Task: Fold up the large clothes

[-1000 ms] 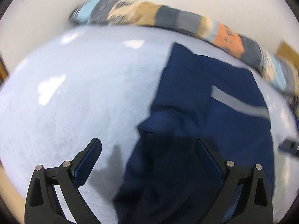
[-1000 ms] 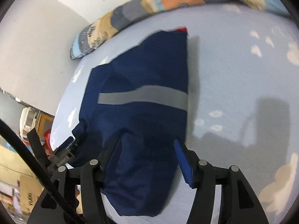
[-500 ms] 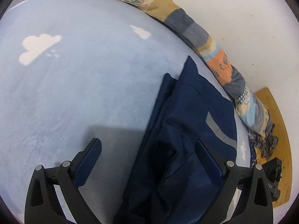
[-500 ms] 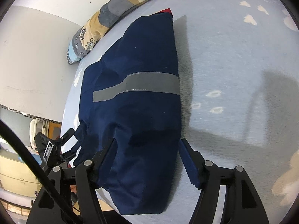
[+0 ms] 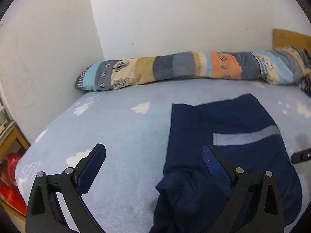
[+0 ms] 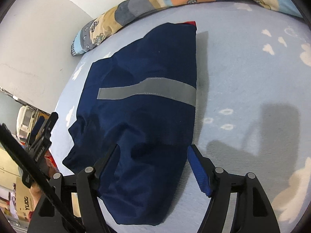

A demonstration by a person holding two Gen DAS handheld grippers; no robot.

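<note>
Below, the navy jacket (image 6: 140, 112) lies between the right gripper's (image 6: 153, 159) opening fingers (image 6: 198, 167), untouched.

— Where are you working?
— You're in a home bedroom: before you lies a bed (image 5: 120, 136) under a pale blue fleece sheet printed with white clouds.
— What else tells you so?
— A long patchwork bolster pillow (image 5: 175, 68) runs along the plain white wall (image 5: 175, 15), and a cardboard box (image 6: 23, 203) stands beside the bed.
</note>
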